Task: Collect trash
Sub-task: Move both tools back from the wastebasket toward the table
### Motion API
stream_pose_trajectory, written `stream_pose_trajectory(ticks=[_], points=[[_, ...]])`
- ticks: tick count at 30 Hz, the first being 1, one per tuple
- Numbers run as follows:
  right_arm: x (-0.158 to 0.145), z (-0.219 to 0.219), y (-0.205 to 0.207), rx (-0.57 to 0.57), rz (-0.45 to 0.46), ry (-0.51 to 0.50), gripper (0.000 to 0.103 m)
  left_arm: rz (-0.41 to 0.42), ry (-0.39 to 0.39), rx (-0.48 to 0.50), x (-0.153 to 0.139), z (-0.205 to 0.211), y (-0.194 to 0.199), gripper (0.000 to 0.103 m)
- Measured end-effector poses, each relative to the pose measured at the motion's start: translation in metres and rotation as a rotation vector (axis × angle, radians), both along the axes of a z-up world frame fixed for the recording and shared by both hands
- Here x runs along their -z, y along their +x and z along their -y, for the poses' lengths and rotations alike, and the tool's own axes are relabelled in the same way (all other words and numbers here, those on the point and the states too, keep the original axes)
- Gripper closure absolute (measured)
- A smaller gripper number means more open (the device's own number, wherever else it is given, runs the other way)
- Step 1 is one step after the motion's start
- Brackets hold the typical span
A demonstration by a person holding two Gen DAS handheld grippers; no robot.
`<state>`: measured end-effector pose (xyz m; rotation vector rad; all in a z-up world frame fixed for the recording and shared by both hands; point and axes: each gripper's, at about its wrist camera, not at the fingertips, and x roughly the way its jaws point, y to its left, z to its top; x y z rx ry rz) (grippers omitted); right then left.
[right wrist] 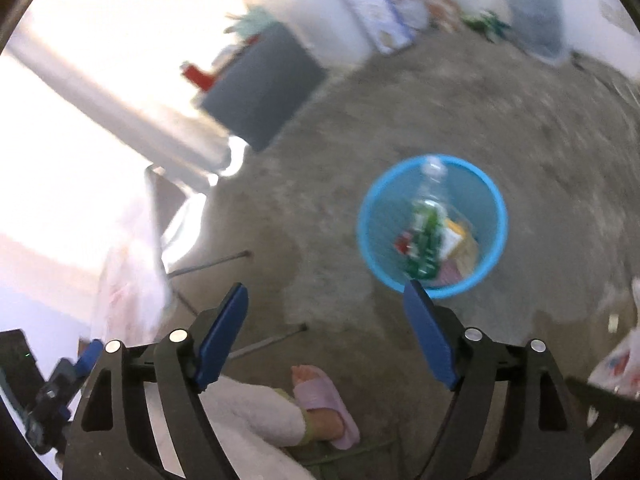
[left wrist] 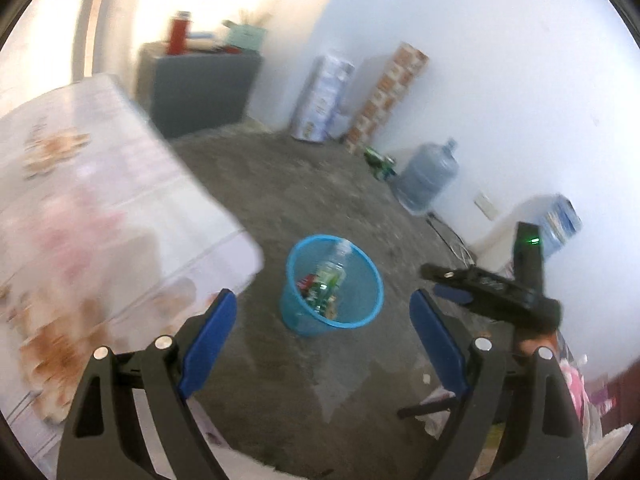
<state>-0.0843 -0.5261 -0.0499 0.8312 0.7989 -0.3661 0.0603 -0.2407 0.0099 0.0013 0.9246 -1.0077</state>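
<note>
While the left wrist view is smearing with blur, the left gripper is hanging with its blue pads spread wide and nothing between them, looking down at a blue bin standing on the grey floor. A clear bottle is leaning inside the bin on top of other rubbish. The table with its flowered cloth is filling the left side, its corner sitting near the bin. The right gripper is showing at the right edge, too blurred here to read. A big water jug is standing well apart by the wall.

Looking from the right wrist, the right gripper is also standing spread and empty, with the bin just beyond its right pad. The bottle and coloured wrappers are lying inside. A slippered foot is resting on the floor below the gripper.

Judging from this, the drop looks done and more collecting may follow. Scraps are lying pale at the right edge of the floor, so some rubbish could get missed. The bin looks light; a careless swing of a gripper or a nudge from the foot could tip it, and the tall leaning bottle would likely roll out first.
</note>
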Motion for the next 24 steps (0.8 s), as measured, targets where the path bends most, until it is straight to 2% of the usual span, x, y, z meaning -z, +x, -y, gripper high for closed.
stream_pose_trajectory(ticks=[5,10,17,24], points=[[-0.042,-0.051,0.044,-0.161,0.055,-0.086,0.025,0.029,-0.053,-0.143,-0.01,-0.066,0.004,0.017],[-0.067,-0.114,0.09,-0.332,0.118,-0.121,0.023,0.093,-0.071,-0.287,-0.016,-0.139,0.002,0.016],[-0.068,-0.2,0.144,-0.578,0.098,-0.126,0.023,0.146,-0.071,-0.483,-0.013,-0.227,0.0,0.012],[-0.068,-0.247,0.169,-0.713,0.078,-0.163,0.023,0.2,-0.028,-0.726,-0.009,-0.318,0.021,0.01]])
